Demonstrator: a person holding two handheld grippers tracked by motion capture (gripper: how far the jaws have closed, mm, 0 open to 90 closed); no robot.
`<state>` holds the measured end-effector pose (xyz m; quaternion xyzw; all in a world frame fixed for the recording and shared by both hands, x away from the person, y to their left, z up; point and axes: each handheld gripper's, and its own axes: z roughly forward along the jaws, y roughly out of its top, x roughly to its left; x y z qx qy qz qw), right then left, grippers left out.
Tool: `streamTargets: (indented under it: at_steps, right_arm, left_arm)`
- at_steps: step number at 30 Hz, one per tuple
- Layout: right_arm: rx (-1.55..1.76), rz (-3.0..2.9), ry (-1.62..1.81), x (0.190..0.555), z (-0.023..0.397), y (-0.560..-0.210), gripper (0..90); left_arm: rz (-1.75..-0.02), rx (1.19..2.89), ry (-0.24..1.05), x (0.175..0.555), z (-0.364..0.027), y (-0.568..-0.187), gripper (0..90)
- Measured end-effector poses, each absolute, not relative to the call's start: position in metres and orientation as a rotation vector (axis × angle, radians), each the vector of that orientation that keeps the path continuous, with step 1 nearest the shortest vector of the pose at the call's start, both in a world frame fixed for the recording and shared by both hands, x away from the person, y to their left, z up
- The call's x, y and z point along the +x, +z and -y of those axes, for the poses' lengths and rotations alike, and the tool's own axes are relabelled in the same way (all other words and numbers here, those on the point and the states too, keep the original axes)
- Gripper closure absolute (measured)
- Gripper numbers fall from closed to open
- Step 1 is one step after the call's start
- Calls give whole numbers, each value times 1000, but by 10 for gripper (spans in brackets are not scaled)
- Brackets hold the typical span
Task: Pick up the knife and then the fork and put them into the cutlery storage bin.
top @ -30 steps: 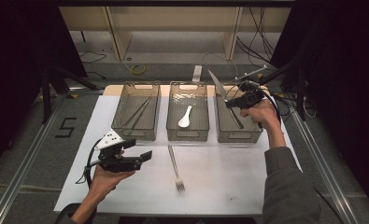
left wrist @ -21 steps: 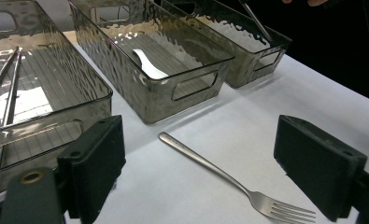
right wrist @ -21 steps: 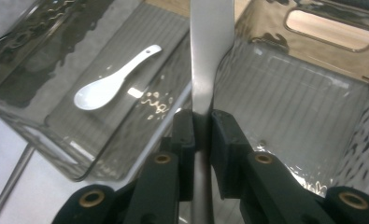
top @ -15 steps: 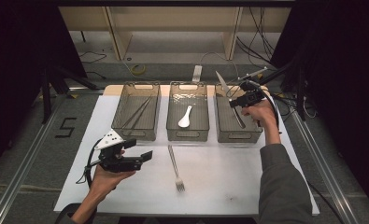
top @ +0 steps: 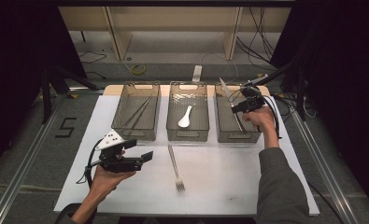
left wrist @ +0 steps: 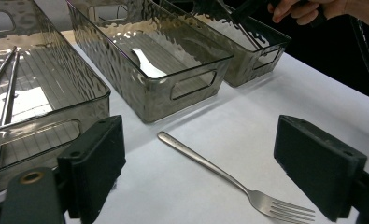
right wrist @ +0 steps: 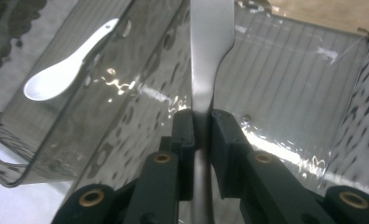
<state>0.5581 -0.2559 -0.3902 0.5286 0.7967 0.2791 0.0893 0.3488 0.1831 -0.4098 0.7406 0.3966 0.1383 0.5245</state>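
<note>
floor (top: 28, 140): grey, marked "5" | shelf unit (top: 173, 28): pale wood, behind table | sides: dark | cables (top: 140, 70): on floor

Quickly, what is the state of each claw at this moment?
Left claw: open, holding nothing.
Right claw: closed on the knife.

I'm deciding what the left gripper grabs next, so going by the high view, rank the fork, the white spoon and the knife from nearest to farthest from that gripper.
1. Fork: on the white mat, just right of the left gripper.
2. White spoon: in the middle bin, farther back.
3. Knife: held by the right gripper over the right-hand bin.
</note>
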Motion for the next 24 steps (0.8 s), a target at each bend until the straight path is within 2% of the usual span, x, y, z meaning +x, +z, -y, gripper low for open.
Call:
streamTargets:
  at_steps: [14, 15, 17, 20, 22, 24]
  right_arm:
    - [1657, -2367, 730, 560, 256, -409, 790]
    - [1662, -2358, 719, 560, 256, -410, 748]
    - [1669, -2352, 754, 561, 256, -407, 593]
    - [1639, -2361, 749, 559, 253, -399, 476]
    - [1626, -2349, 758, 557, 250, -393, 427]
    - [1593, -2354, 782, 553, 246, -389, 415]
  left_arm:
    - [-945, 1777, 327, 349, -183, -410, 159]
    - [-945, 1775, 328, 349, -183, -410, 158]
    - [-945, 1774, 328, 349, -183, -410, 158]
    - [-945, 1775, 329, 349, -183, -410, 158]
    - [-945, 1774, 333, 349, -183, -410, 158]
    - [-945, 1774, 332, 349, -183, -410, 158]
